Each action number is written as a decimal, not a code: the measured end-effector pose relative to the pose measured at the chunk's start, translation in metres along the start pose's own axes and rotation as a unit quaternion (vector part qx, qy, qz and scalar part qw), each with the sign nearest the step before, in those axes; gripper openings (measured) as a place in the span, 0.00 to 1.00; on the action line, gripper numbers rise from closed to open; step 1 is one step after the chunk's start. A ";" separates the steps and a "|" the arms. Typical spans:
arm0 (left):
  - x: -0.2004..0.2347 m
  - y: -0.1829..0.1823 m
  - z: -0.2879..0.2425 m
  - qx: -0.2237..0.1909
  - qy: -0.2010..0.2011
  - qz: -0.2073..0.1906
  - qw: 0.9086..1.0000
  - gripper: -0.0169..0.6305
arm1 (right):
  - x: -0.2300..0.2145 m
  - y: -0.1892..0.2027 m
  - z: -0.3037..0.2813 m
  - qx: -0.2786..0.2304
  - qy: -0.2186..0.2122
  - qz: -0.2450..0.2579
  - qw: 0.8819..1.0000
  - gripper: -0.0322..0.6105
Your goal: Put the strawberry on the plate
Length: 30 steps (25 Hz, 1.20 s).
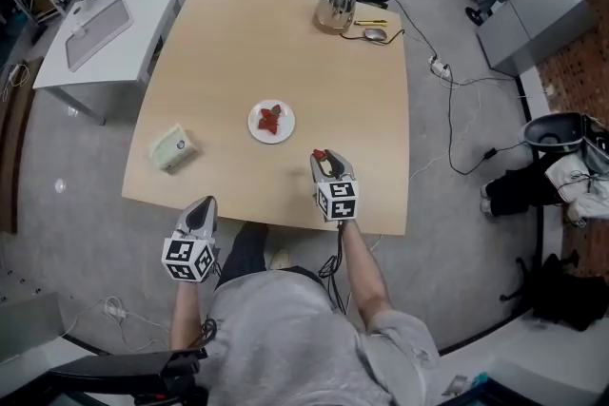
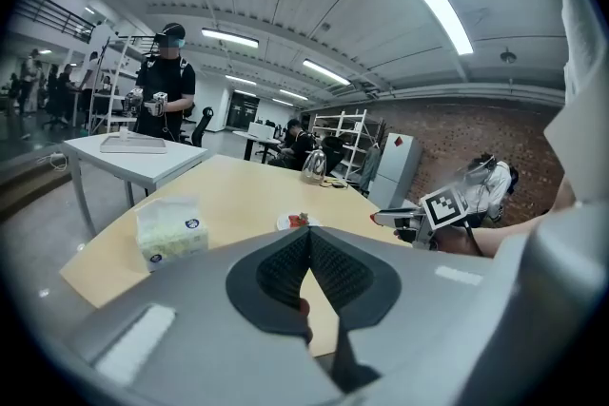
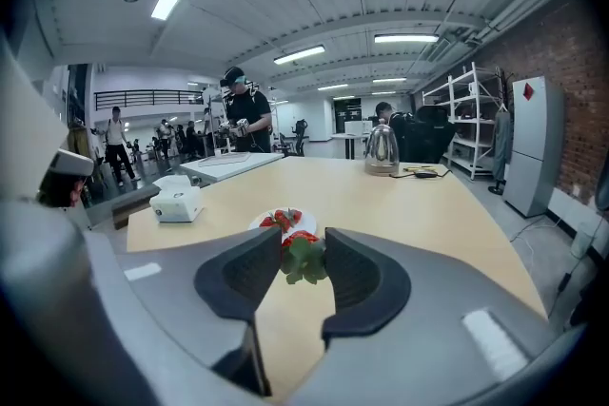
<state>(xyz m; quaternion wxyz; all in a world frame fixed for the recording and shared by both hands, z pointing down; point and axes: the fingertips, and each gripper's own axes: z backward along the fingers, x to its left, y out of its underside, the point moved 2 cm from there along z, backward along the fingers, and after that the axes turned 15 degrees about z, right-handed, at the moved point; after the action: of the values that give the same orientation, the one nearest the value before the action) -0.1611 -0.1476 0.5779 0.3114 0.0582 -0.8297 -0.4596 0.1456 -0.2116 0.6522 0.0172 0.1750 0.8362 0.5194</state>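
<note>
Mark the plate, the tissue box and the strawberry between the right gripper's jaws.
plate (image 1: 284, 134), head view, bare white rim at its lower right.
tissue box (image 1: 173, 147), head view, its top face.
strawberry (image 3: 299, 242), right gripper view, red flesh above the green leaves.

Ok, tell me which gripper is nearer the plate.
Right. The right gripper, jaws shut on a strawberry, is over the table beside the plate; the left gripper is back at the table's near edge.

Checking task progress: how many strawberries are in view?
3, I think. One strawberry is clamped in the right gripper. Two more strawberries lie bunched on the plate and are hard to separate, so another could hide there.
</note>
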 end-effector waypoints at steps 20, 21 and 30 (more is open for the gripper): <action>0.032 -0.010 -0.042 0.024 -0.025 0.016 0.999 0.06 | 0.010 -0.001 -0.097 0.026 -0.054 0.009 0.998 0.28; 0.034 -0.010 -0.042 0.025 -0.027 0.017 0.999 0.06 | 0.010 0.000 -0.102 0.028 -0.055 0.010 0.998 0.28; 0.056 -0.012 -0.046 0.036 -0.052 0.029 0.998 0.06 | 0.018 0.005 -0.139 0.043 -0.072 0.011 0.996 0.28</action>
<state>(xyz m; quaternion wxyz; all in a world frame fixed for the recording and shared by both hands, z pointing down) -0.1819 -0.2097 0.6124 0.2788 0.0217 -0.8620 -0.4228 0.1013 -0.3241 0.7231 0.0642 0.2214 0.8527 0.4689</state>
